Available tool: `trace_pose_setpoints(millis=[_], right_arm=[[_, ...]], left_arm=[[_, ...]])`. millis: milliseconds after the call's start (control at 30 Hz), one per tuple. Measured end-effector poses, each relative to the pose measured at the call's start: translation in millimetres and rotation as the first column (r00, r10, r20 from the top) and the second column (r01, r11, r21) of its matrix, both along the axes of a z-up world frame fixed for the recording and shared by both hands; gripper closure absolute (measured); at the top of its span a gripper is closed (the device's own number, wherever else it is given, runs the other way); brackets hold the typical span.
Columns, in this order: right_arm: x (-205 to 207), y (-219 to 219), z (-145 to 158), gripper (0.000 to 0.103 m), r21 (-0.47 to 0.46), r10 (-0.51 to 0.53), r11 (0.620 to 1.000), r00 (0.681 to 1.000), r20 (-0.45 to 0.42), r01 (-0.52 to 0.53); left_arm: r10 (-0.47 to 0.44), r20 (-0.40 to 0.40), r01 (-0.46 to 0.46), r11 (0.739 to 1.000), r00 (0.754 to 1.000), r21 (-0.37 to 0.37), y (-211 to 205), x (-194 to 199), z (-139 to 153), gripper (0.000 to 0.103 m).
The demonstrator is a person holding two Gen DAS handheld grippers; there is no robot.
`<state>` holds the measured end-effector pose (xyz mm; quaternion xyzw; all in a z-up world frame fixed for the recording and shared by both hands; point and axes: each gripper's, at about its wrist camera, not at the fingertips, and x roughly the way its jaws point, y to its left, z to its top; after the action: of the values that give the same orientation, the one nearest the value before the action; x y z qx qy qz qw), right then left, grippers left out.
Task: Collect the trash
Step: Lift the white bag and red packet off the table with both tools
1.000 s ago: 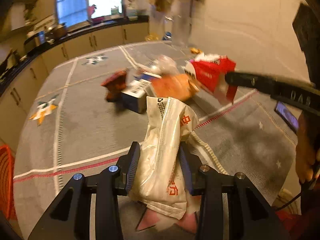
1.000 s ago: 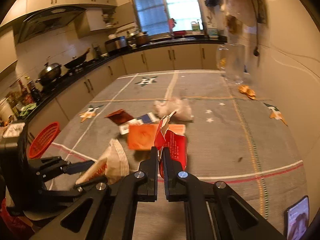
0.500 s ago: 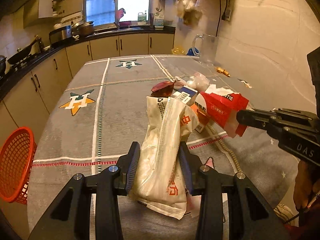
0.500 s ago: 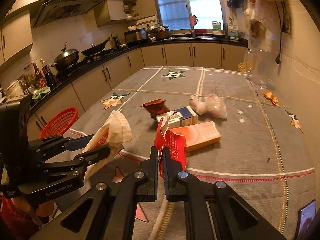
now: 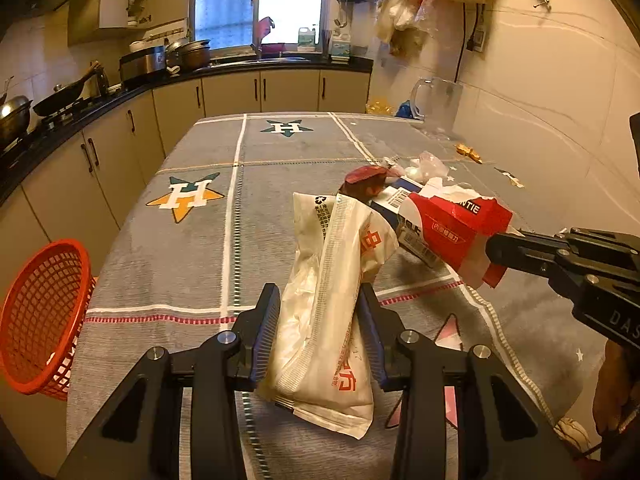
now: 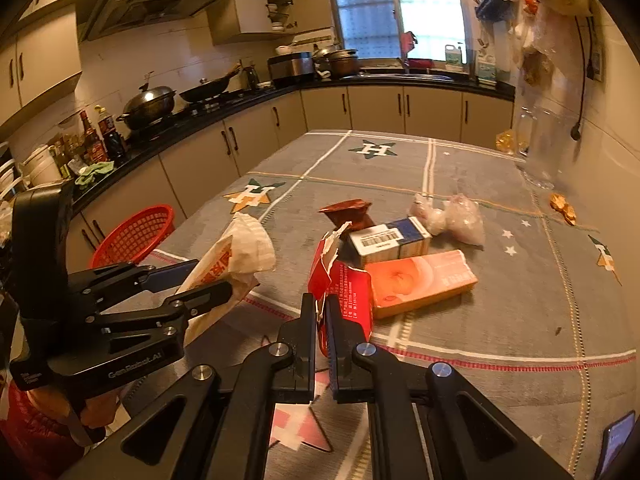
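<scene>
- Step in hand, as I judge it: both grippers are loaded and the load is on its way to the bin; nothing has been dropped yet.
- The left gripper [image 5: 316,328] is clenched on a white snack wrapper [image 5: 332,292] with orange print, which stands upright between its fingers, lifted off the table [image 5: 192,248].
- The right gripper [image 6: 320,320] is clamped tight on a torn red packet [image 6: 340,280], pinched at its lower edge, its ragged top sticking up.
- The red mesh basket [image 5: 36,320] hangs just off the table's left edge, below the tabletop; the left gripper is the nearer of the two.
- Next move, in my view: swing each piece leftward over the basket's open mouth, then loosen the grip so it falls inside. The light wrapper may flutter, so release low and well over the rim.
- Trash left on the table, counted: one crumpled dark-red wrapper [image 6: 348,212], one blue-and-white barcode box [image 6: 388,240], one pink-orange carton [image 6: 424,284], and clear crumpled plastic [image 6: 452,220], possibly one bag or two.
- Two pieces held, one basket.
- Small orange scraps [image 6: 562,208] lie near the wall; I cannot tell what they are.
</scene>
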<state>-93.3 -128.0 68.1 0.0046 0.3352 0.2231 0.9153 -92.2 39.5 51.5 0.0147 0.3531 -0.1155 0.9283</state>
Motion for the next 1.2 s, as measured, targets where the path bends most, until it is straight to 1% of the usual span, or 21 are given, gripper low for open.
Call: trace_pose_setpoints(millis=[300,900,1200], right_arm=[[1.7,7.0,2.7,0.097,0.008,0.021,1.000,1.000,0.005,-0.021],[6.7,19.4,7.8,0.097,0.029,0.054,0.998,0.999,-0.001,-0.054],[13.1,33.5,7.1,0.097,0.022,0.082,0.996,0.997,-0.013,-0.082]], left_arm=[[0.015,0.014,-0.015,1.000,1.000,-0.002,6.1,-1.3,3.7,0.065],[0.053,0.013,-0.053,0.999,0.998,0.004,15.2,-2.3,5.9,0.064],[0.098,0.008,-0.098,0.995,0.995,0.006,28.0,-2.4,5.0,0.064]])
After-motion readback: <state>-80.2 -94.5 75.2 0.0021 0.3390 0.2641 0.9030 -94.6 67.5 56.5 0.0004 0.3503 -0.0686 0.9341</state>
